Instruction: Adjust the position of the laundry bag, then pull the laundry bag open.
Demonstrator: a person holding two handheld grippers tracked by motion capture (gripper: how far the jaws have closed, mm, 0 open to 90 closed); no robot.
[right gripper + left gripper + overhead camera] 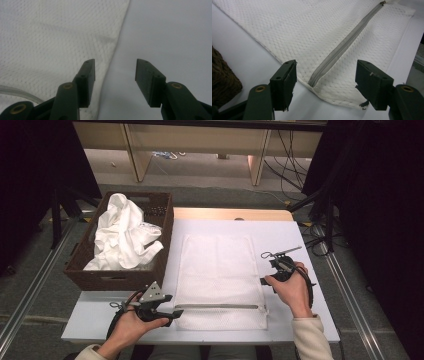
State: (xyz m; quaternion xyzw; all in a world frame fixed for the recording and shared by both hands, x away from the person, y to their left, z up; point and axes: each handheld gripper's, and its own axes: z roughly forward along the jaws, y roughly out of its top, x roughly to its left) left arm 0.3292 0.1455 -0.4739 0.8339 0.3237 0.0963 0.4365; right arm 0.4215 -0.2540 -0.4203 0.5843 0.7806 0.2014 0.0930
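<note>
Overhead arrangement: a white mesh laundry bag (220,280) lies flat on the white table (300,235), its grey zipper (217,306) running across the end nearest me. At the table's left edge stands a dark woven basket (120,279) holding a crumpled white cloth (125,232).

My left gripper (175,312), held in my left hand (132,322), sits at the bag's near left corner, just beside the closed end of the zipper. In the left gripper view its jaws stand wide apart and released, gripping nothing; the zipper's end (313,81) and the bag's corner (332,92) lie between them, and the basket's woven wall (223,77) appears at the left edge.

My right gripper (263,281), held in my right hand (292,287), rests beside the bag's right edge, about midway along it. In the right gripper view its jaws are likewise apart and empty: the left jaw hangs over the mesh bag (55,37), the right over bare table (175,32), with the bag's hem running between them.
</note>
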